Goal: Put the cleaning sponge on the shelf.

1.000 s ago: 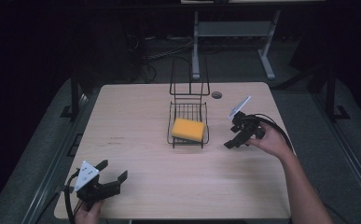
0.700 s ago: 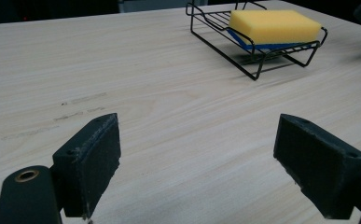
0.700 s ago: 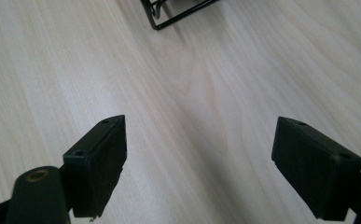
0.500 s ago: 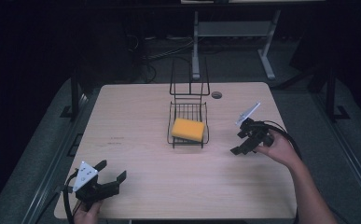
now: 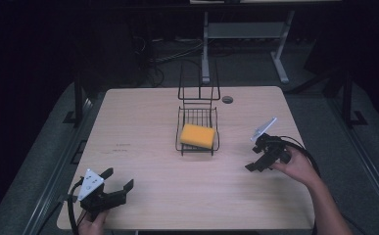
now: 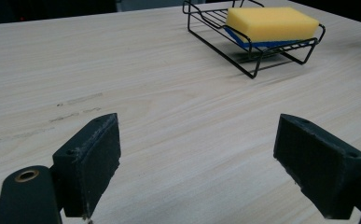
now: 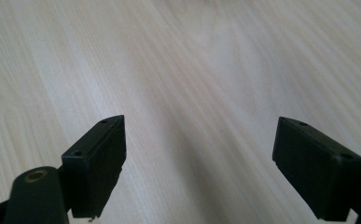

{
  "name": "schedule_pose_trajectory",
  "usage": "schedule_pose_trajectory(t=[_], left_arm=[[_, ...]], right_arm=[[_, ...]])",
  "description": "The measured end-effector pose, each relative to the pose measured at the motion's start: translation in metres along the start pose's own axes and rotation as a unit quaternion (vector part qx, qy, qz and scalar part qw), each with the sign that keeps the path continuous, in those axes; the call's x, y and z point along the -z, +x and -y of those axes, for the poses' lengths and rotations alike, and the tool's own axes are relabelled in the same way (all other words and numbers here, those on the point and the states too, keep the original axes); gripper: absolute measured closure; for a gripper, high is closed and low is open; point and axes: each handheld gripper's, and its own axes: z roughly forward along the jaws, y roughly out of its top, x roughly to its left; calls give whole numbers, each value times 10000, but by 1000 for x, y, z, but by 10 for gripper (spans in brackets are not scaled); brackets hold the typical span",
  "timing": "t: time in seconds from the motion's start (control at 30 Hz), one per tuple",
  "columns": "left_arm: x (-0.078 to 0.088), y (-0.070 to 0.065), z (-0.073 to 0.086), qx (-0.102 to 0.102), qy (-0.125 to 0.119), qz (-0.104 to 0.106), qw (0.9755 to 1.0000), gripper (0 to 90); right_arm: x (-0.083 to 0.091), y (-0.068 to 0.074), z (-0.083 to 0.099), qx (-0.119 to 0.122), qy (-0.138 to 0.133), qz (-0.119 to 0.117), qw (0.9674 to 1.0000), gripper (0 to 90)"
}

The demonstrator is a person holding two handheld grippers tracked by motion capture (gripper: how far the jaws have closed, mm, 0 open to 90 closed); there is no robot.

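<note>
A yellow sponge with a blue underside lies in a black wire rack at the middle of the wooden table. In the left gripper view the sponge and the rack stand far ahead to the right. My left gripper rests near the table's front left corner, open, with nothing between its jaws. My right gripper is held low over the table right of the rack, open and empty, pointing down at bare wood.
A small dark round hole sits in the table behind the rack. The rack's tall wire back rises at its far end. A desk frame and cables lie on the dark floor beyond.
My right gripper has moved back toward the person and to the right, away from the rack. The left gripper has stayed put.
</note>
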Motion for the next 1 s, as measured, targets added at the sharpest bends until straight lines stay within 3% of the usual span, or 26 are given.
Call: schedule_pose_trajectory(t=[0.73,1.0], left_arm=[[0,-1,0,-16,-5,6,10000,141],[-1,-1,0,-29,-11,19,10000,140]], right_arm=[[2,18,27,-73,96,92,9999,169],[0,28,37,-84,18,115,9999,169]])
